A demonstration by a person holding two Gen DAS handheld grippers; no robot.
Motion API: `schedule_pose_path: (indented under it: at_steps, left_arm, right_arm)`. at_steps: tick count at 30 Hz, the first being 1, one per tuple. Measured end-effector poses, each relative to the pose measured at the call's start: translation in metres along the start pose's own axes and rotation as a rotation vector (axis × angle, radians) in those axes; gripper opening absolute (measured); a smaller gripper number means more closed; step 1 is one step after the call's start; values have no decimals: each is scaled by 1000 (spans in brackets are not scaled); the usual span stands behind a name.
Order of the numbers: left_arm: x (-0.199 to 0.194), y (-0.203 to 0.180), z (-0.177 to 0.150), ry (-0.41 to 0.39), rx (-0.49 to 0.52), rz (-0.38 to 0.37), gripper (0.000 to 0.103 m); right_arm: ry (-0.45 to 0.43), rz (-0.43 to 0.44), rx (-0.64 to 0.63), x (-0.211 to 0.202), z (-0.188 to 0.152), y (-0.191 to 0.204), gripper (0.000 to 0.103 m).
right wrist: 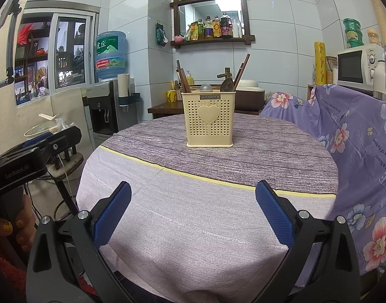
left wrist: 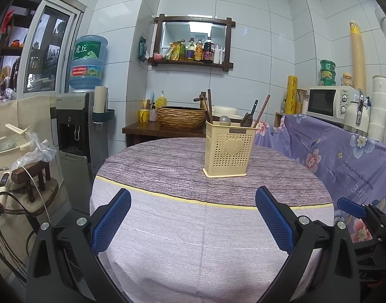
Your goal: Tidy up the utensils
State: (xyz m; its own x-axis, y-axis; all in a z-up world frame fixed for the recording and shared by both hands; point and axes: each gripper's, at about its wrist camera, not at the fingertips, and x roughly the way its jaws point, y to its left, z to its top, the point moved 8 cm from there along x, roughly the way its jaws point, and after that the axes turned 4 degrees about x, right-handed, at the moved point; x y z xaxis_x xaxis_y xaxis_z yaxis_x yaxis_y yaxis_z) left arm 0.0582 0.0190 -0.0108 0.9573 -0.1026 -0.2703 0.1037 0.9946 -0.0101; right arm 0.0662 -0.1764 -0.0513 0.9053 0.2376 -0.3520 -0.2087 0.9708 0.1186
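A cream perforated utensil holder (left wrist: 228, 150) with a heart on its front stands upright on the far part of the round table (left wrist: 167, 227); it also shows in the right wrist view (right wrist: 209, 121). Brown chopsticks (right wrist: 184, 80), a metal spoon (right wrist: 205, 87) and a dark wooden spoon (right wrist: 226, 85) stand in it. My left gripper (left wrist: 193, 217) is open and empty above the table's near part. My right gripper (right wrist: 193, 214) is open and empty too, well short of the holder. The right gripper's blue finger shows at the left view's right edge (left wrist: 350, 207).
A water dispenser (left wrist: 76, 131) stands left of the table. A purple floral cloth (right wrist: 357, 151) covers furniture on the right, with a microwave (left wrist: 329, 102) on top. A dark side table with a woven basin (left wrist: 181, 117) is behind. A stool with clutter (left wrist: 31, 179) stands at the left.
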Motion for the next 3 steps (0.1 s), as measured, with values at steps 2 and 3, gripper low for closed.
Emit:
schedule_pose_path:
  at_steps: [2, 3]
  left_arm:
    - [-1, -1, 0, -2, 3, -7, 98]
    - [-1, -2, 0, -3, 4, -7, 98]
  right_arm:
    - [0, 1, 0, -1, -1, 0, 97]
    - [0, 0, 0, 0, 0, 0, 97]
